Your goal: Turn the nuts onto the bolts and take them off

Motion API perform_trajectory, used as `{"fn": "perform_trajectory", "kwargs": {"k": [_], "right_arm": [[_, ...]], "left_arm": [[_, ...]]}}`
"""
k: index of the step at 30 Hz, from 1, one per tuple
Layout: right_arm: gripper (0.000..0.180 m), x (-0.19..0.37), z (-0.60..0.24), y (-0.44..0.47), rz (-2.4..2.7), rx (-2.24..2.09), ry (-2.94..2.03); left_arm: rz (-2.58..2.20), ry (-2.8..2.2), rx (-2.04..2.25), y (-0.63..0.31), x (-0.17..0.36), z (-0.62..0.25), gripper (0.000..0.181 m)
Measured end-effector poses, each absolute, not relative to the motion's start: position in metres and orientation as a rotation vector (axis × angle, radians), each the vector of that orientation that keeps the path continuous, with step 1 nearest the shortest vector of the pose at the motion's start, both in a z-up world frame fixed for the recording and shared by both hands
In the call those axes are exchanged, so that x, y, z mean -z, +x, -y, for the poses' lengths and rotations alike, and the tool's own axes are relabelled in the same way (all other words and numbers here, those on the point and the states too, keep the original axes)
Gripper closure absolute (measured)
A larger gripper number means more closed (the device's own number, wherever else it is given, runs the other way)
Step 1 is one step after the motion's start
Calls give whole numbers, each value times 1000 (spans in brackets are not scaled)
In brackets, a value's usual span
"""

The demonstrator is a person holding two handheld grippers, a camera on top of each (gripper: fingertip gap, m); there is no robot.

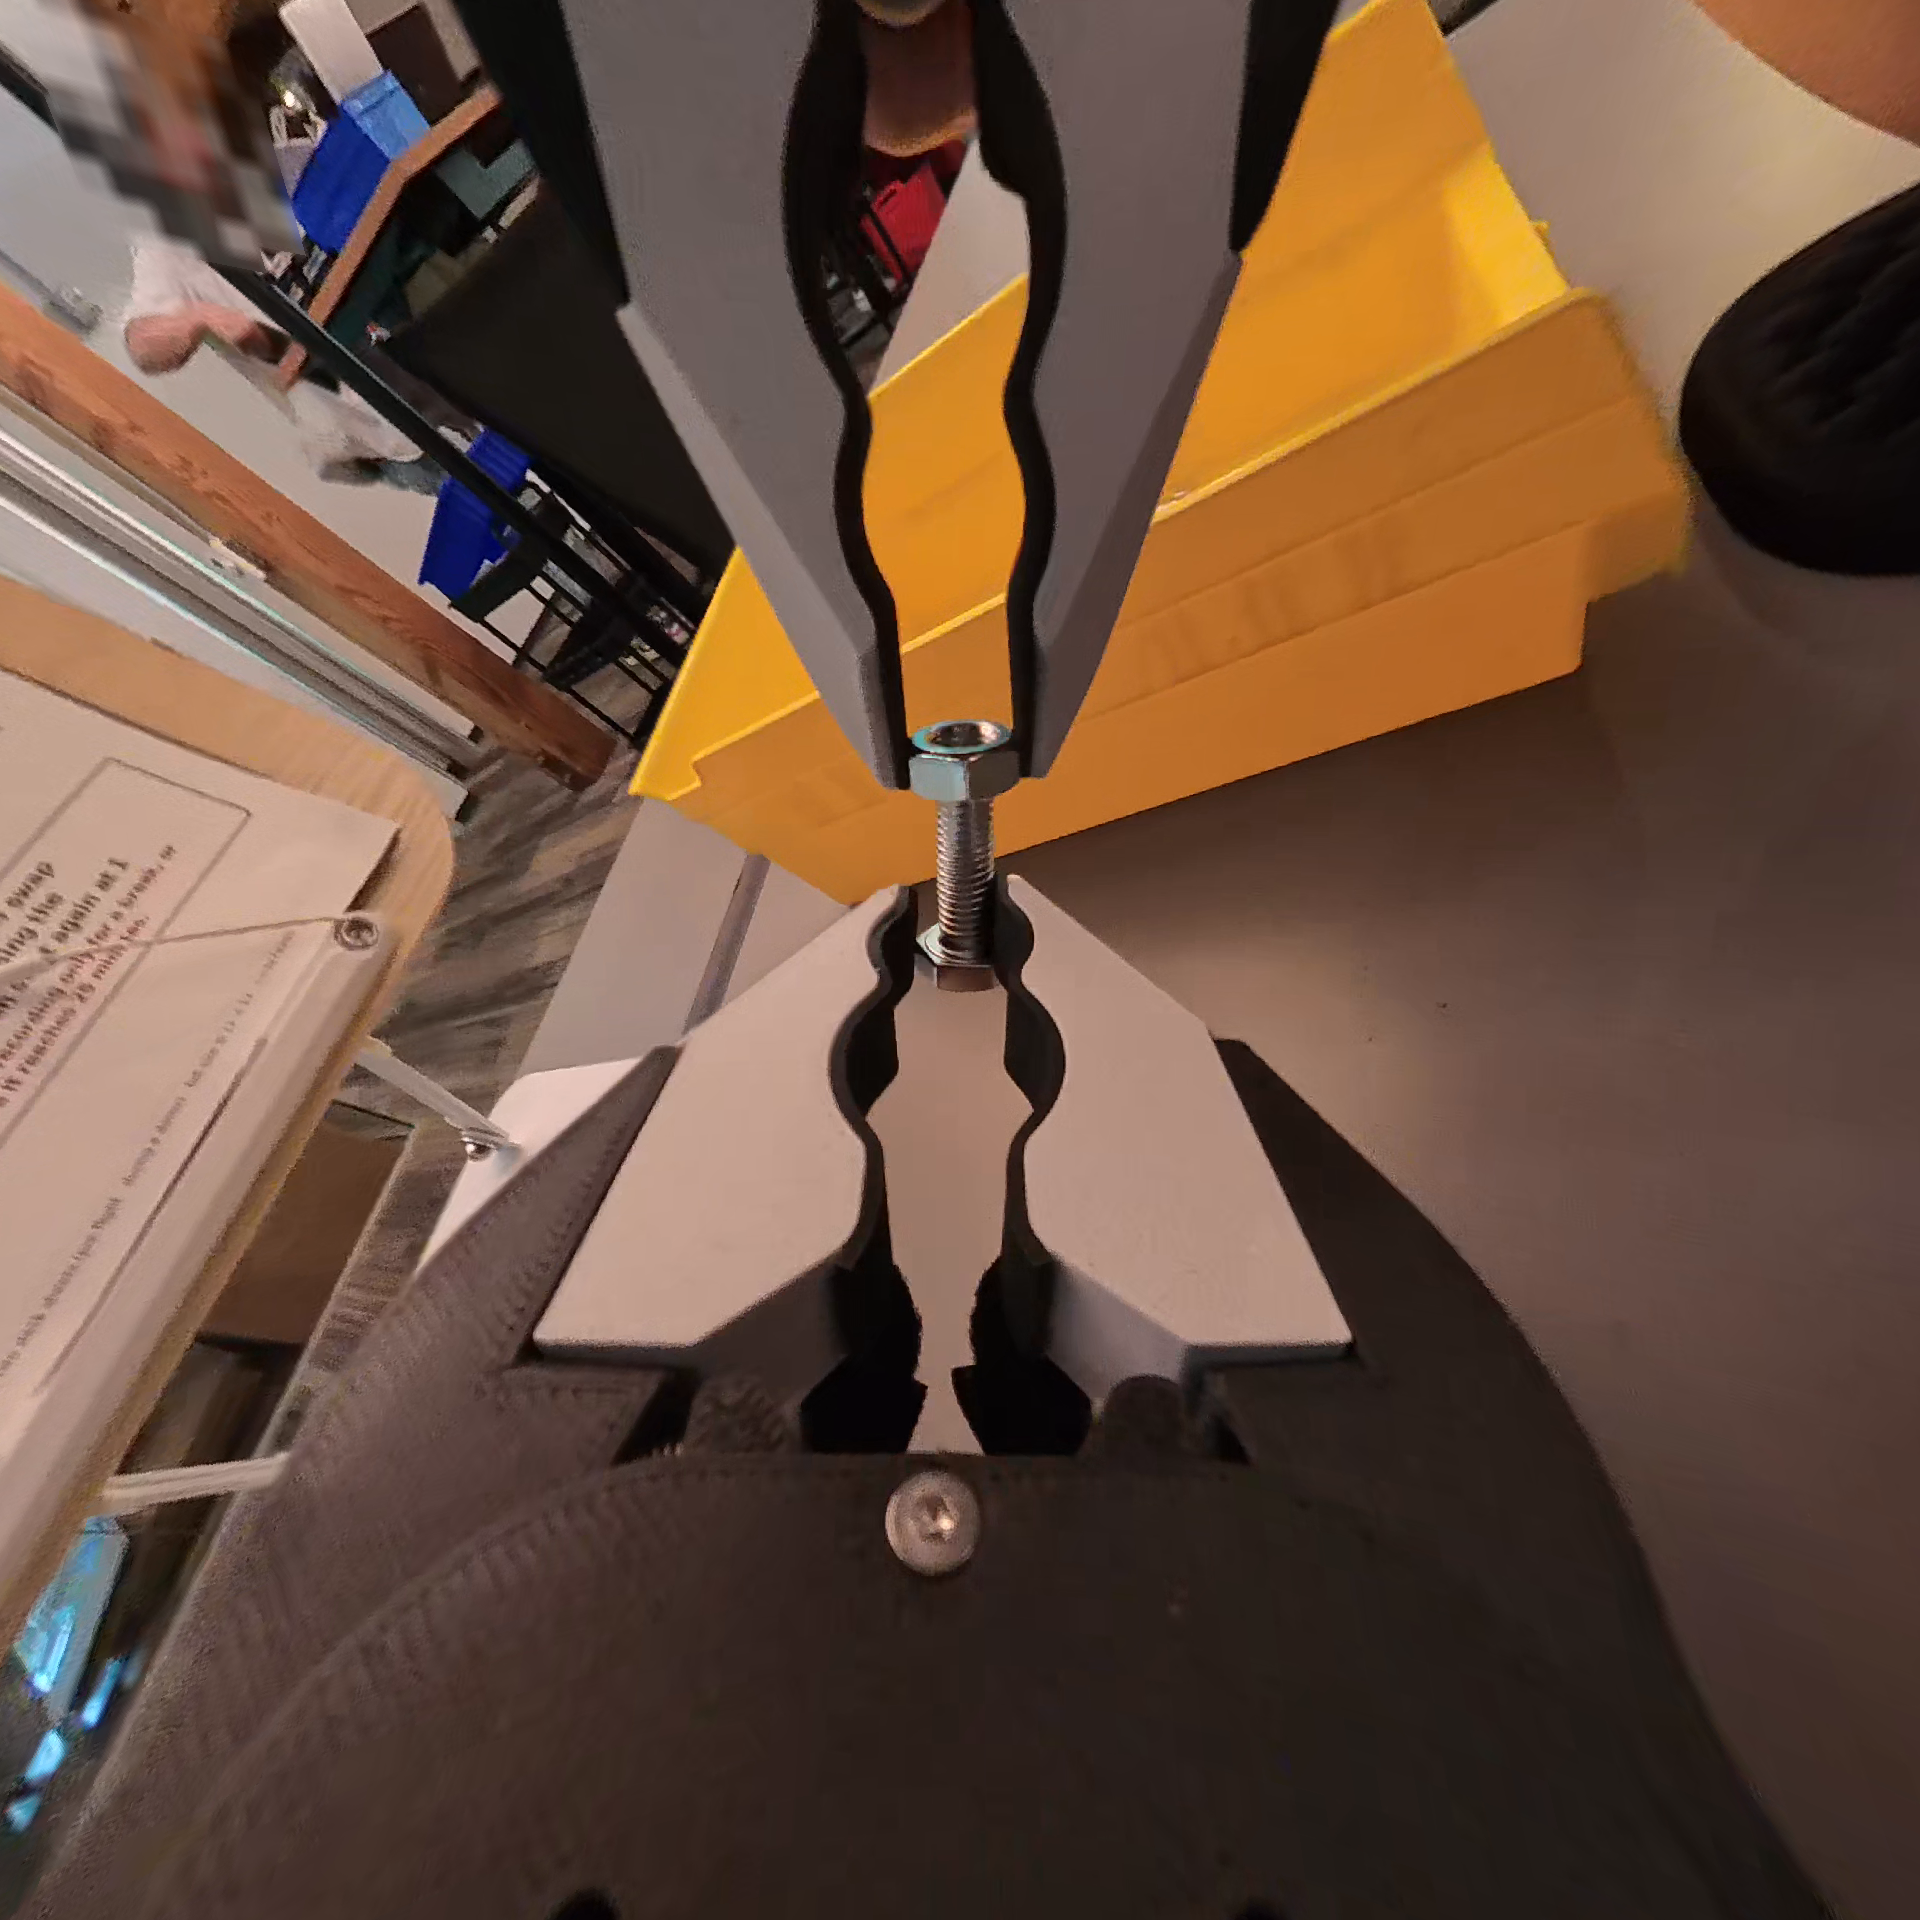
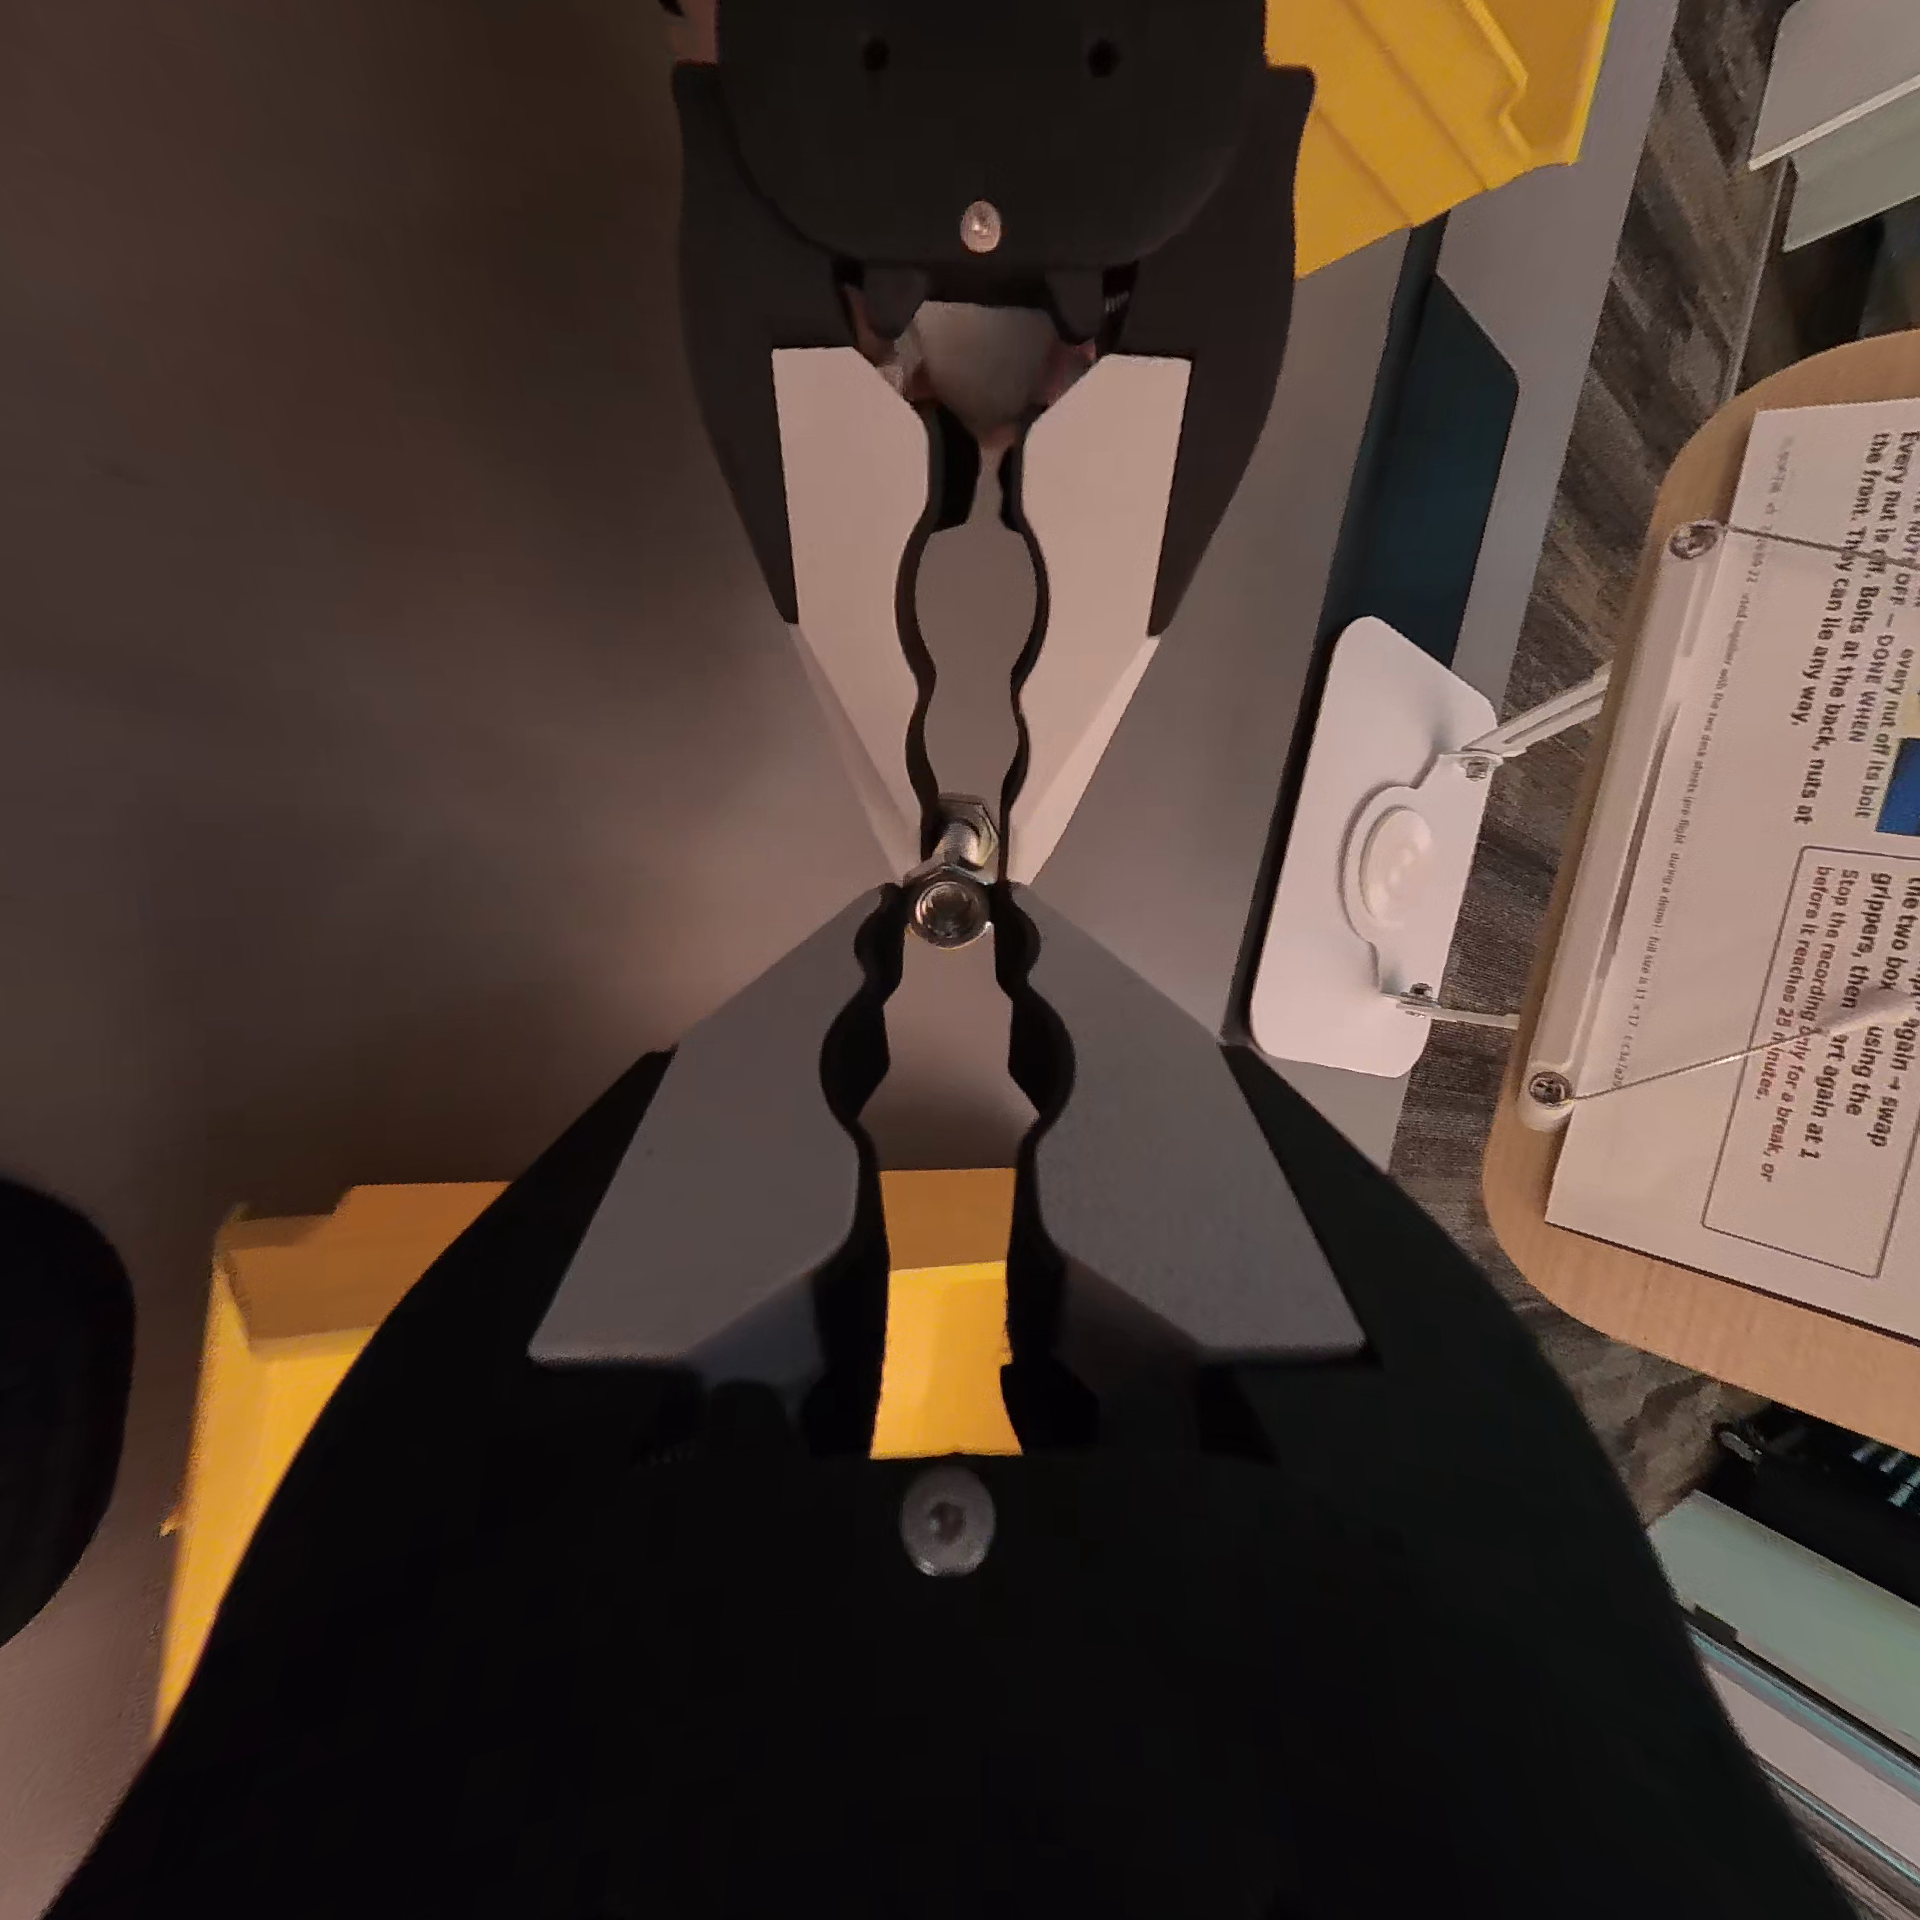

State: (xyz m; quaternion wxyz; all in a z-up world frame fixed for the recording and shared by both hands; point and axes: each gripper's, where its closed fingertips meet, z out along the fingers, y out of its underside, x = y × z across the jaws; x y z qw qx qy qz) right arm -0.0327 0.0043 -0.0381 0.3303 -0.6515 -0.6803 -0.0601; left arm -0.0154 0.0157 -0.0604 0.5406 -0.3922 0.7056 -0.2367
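Observation:
A silver bolt (image 1: 963,873) is held between my two grippers above the grey table (image 1: 1455,1039). My left gripper (image 1: 956,940) is shut on the bolt's hex head end. My right gripper (image 1: 961,764) comes from the opposite side and is shut on a hex nut (image 1: 961,771) that sits at the tip of the thread. In the right wrist view the nut (image 2: 945,920) sits between my right gripper's tips (image 2: 945,912), with the bolt (image 2: 966,847) running on into the left gripper (image 2: 961,826). The bare thread shows between the two grippers.
A yellow bin (image 1: 1299,623) stands on the table behind the grippers, with a second yellow bin (image 2: 1455,125) farther off. A black round object (image 1: 1818,416) sits beside the bin. A wooden board with a printed sheet (image 2: 1766,831) on a white stand (image 2: 1351,862) is off the table's edge. The tips of both grippers are at nearly the same place. From either gripper's tips it is about 25 cm to the black round object (image 1: 1818,416).

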Motion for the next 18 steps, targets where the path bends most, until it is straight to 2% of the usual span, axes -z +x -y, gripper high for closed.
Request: {"fn": "perform_trajectory", "kwargs": {"k": [8, 13, 18], "right_arm": [[164, 33, 3, -35, 1782, 156, -1695], [164, 25, 7, -39, 1769, 133, -1642], [164, 23, 2, -38, 1631, 54, -1806]], "left_arm": [[-1708, -888, 534, -17, 57, -8, 169], [-1729, -938, 722, -20, 50, 0, 169], [-1709, -929, 651, -21, 46, -5, 169]]}}
